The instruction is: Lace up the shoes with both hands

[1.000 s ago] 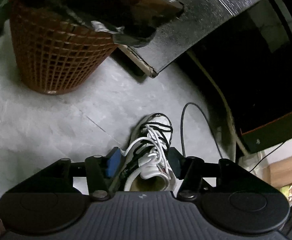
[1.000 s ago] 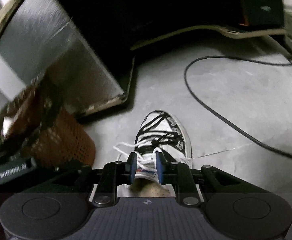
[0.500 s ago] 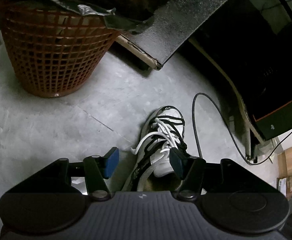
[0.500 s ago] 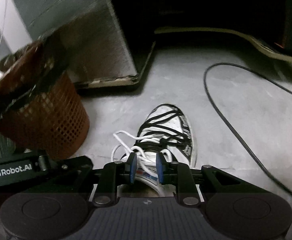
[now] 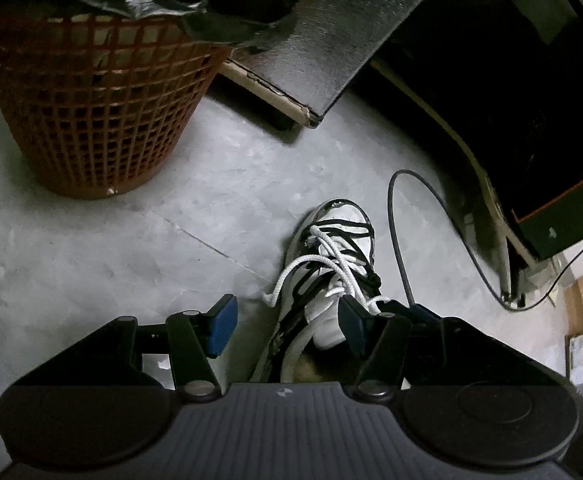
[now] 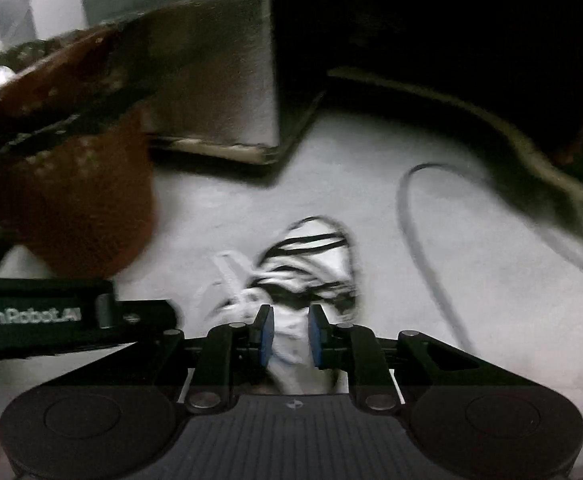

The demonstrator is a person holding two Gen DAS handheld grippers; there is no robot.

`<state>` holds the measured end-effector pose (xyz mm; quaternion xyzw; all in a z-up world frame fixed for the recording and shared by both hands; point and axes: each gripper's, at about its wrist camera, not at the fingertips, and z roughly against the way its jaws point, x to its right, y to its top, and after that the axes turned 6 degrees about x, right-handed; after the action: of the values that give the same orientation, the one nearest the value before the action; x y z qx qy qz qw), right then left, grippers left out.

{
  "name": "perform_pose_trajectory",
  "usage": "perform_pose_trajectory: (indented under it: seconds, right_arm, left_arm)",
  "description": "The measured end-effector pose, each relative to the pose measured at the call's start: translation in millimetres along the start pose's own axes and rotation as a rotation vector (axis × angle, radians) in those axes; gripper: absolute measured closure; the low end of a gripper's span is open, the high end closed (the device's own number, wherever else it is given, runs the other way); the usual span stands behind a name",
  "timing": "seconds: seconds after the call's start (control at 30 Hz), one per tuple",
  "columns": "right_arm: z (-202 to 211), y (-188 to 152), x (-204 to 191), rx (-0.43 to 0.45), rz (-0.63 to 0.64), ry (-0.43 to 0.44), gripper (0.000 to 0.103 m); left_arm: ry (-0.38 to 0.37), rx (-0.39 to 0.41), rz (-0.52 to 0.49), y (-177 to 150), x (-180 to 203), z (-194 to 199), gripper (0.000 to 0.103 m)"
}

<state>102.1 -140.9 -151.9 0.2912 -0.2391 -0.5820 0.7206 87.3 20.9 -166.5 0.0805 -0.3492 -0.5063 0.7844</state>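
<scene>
The white high-top sneaker (image 5: 331, 276) stands on the grey floor (image 5: 91, 272), toe toward twelve o'clock, its white lace (image 5: 323, 264) loose. The left tongs (image 5: 287, 324) gape released over its collar. The right tongs (image 6: 289, 336) have just been narrowing around the blurred tongue; whether they grip it I cannot tell.

The right wrist view is smeared: shoe (image 6: 311, 264) laces unreadable, its heel hidden behind the tool body.

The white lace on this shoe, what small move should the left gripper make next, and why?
Probably ease the left gripper forward onto the loose white lace loop: its jaws stand open, nothing between the pads, and the lace lies slack across the shoe, just ahead.
</scene>
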Motion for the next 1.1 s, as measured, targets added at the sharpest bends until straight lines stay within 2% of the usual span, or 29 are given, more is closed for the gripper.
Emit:
perform_pose_trajectory:
  seconds: [0.1, 0.17, 0.33, 0.4, 0.67, 0.87, 0.97, 1.03, 1.1]
  right_arm:
    - [-1, -5, 25, -0.01, -0.146, -0.012, 0.081]
    - [2, -4, 40, 0.012, -0.243, 0.023, 0.079]
    - [0, 11, 16, 0.001, -0.074, 0.123, 0.076]
    - [-2, 12, 6, -0.006, -0.017, 0.12, 0.076]
    - [-20, 8, -10, -0.085, 0.056, 0.178, 0.076]
    - [-27, 8, -22, -0.105, 0.192, 0.143, 0.075]
    - [-19, 6, -19, -0.076, 0.167, 0.094, 0.075]
    - [-15, 4, -15, -0.066, 0.134, 0.058, 0.082]
    - [-13, 2, -7, -0.065, 0.08, 0.027, 0.081]
  left_arm:
    - [-0.01, -0.01, -0.012, -1, 3, 0, 0.044]
    - [-0.009, -0.006, -0.04, -2, 5, 2, 0.044]
    - [0.019, -0.01, -0.066, -2, 4, 1, 0.046]
    - [0.042, -0.01, -0.059, -2, 0, 1, 0.046]
    - [0.085, 0.016, 0.004, 1, -17, 8, 0.045]
    - [0.087, 0.02, 0.046, 2, -26, 11, 0.045]
    - [0.081, 0.024, 0.048, 2, -25, 11, 0.045]
    - [0.073, 0.024, 0.047, 1, -24, 10, 0.045]
    - [0.067, 0.024, 0.045, 0, -23, 10, 0.044]
